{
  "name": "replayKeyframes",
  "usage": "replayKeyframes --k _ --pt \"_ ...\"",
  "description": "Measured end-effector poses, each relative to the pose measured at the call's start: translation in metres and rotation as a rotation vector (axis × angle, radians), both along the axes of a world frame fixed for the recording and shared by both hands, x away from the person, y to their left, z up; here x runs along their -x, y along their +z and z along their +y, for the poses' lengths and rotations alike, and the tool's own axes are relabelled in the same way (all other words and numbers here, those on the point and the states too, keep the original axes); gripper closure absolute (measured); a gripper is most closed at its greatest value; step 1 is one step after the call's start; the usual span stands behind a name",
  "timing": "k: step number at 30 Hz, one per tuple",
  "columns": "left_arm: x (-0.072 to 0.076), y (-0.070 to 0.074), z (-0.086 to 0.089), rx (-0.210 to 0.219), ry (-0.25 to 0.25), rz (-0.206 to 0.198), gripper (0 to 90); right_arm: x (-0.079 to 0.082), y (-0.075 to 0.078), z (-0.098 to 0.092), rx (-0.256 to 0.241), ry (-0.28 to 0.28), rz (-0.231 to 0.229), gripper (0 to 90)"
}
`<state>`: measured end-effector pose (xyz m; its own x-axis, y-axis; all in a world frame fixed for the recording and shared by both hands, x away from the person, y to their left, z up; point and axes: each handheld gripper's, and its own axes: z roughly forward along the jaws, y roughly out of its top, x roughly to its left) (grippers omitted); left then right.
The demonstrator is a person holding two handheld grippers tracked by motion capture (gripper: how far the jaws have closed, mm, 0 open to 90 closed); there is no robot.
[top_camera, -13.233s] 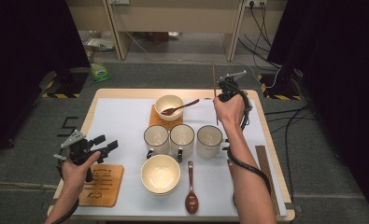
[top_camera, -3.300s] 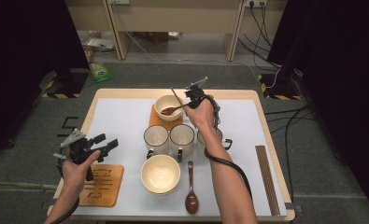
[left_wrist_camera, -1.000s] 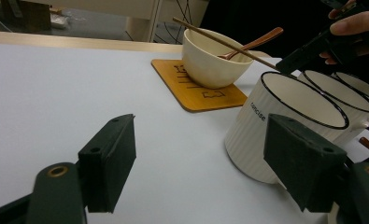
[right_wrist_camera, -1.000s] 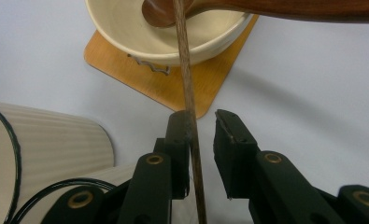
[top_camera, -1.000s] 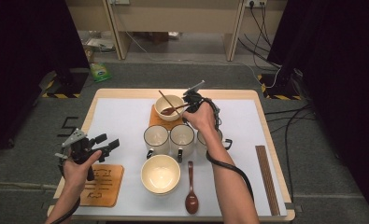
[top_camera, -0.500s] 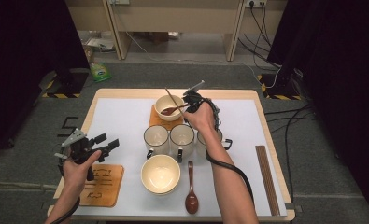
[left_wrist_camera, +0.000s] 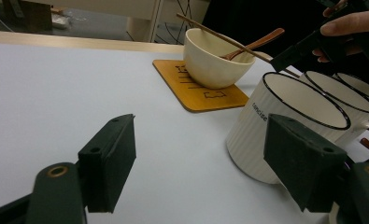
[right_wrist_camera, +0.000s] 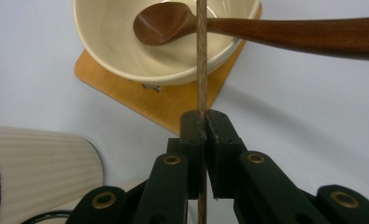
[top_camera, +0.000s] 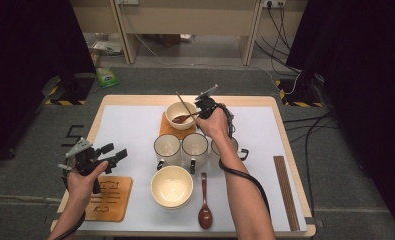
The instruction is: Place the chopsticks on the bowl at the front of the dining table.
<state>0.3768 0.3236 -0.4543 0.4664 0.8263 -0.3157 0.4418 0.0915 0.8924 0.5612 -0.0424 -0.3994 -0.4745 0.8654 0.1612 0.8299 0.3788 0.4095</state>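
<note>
Fingers of the right gripper are pinched tight on a thin chopstick, which runs straight up from between them across the far bowl and over the brown spoon resting inside. That end grip probably lets the stick be tipped onto the rim without the fingers touching the bowl. The right gripper view makes the clamp plain; the high view shows instead that the chopstick slants over the bowl on its coaster. The left gripper waits with fingers spread wide and empty. Beyond them, the left gripper view shows the nearest cup standing just ahead on the bench.
</note>
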Motion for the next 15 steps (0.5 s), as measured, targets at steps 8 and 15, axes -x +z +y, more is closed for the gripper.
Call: replayKeyframes --k 8,15 --pt "-0.0002 -0.0003 -0.0001 0.000 -0.001 0.001 24.6 -0.0028 -0.0015 0.0010 -0.012 -0.011 -0.009 85.3" --pt "-0.0002 -0.0004 -0.0004 -0.001 -0.002 0.002 24.6 -0.0048 -0.0016 0.0017 -0.018 -0.014 -0.014 85.2"
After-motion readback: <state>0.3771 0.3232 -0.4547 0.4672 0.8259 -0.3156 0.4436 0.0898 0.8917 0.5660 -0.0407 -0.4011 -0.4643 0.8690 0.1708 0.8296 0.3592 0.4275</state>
